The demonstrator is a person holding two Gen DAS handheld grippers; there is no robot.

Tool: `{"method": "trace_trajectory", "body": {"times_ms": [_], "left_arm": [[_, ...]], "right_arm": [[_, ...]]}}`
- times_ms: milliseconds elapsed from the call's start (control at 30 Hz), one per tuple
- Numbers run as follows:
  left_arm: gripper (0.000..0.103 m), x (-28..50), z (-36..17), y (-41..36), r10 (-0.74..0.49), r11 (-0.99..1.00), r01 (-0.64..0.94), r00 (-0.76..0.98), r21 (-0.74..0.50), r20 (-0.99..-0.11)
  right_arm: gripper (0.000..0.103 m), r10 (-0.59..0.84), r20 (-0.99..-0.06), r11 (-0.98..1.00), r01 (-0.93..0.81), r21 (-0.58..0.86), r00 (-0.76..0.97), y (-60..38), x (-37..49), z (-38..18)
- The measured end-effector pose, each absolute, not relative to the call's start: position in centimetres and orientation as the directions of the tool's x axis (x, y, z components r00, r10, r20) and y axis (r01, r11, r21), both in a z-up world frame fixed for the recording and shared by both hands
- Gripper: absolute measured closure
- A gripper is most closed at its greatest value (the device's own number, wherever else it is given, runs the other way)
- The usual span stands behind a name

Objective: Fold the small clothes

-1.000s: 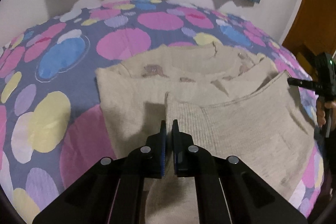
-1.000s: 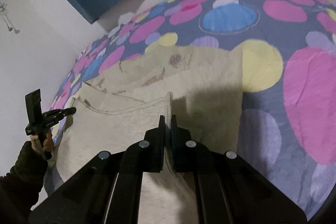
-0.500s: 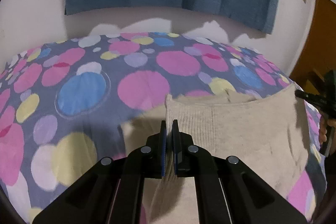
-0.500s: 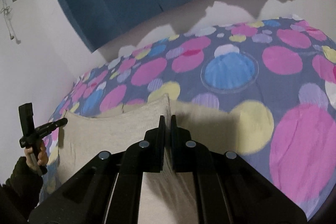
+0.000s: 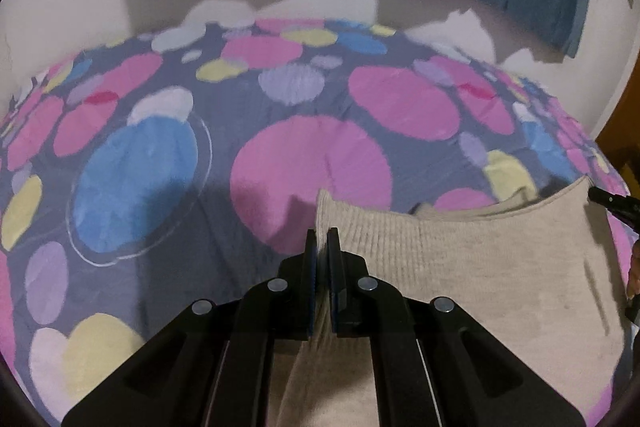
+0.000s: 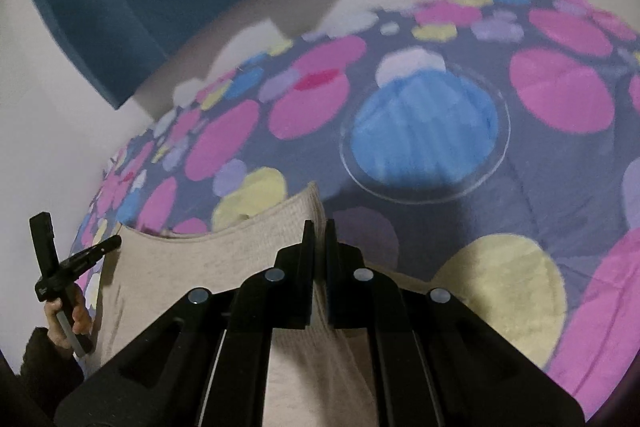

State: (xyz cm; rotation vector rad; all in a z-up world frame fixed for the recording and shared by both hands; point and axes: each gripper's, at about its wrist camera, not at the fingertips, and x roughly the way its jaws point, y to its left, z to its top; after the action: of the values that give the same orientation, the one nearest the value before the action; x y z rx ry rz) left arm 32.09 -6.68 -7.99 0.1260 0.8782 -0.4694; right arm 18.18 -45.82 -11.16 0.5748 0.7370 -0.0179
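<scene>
Both tongs are clamped on the ribbed hem of the beige sweater (image 5: 460, 259): the left tongs (image 5: 321, 239) pinch one corner, the right tongs (image 6: 319, 233) the other, and the hem hangs stretched between them over the spotted bedspread (image 5: 160, 155). To fold well, I judge both corners should travel toward 12 o'clock together, level and taut, then lower until the hem meets the layer beneath squarely. No container shows in either view.

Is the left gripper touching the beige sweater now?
Touching. In the left wrist view the left gripper is shut on the ribbed corner of the beige sweater, with cloth pinched between its pads.
</scene>
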Motion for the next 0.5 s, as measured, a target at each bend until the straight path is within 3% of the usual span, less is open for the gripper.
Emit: {"method": "trace_trajectory", "body": {"times_ms": [167, 500], "left_arm": [[0.098, 32.7, -10.1, -6.5, -0.328, 0.895, 0.437, 0.51, -0.089, -0.795], [0.091, 32.6, -9.4, -6.3, -0.326, 0.894, 0.44, 0.514, -0.082, -0.793]], "right_arm": [[0.099, 0.216, -0.685, 0.812, 0.261, 0.522, 0.696, -46.6, 19.2, -14.7], [0.095, 0.286, -0.629, 0.727, 0.263, 0.634, 0.723, -47.9, 17.8, -14.8]]}}
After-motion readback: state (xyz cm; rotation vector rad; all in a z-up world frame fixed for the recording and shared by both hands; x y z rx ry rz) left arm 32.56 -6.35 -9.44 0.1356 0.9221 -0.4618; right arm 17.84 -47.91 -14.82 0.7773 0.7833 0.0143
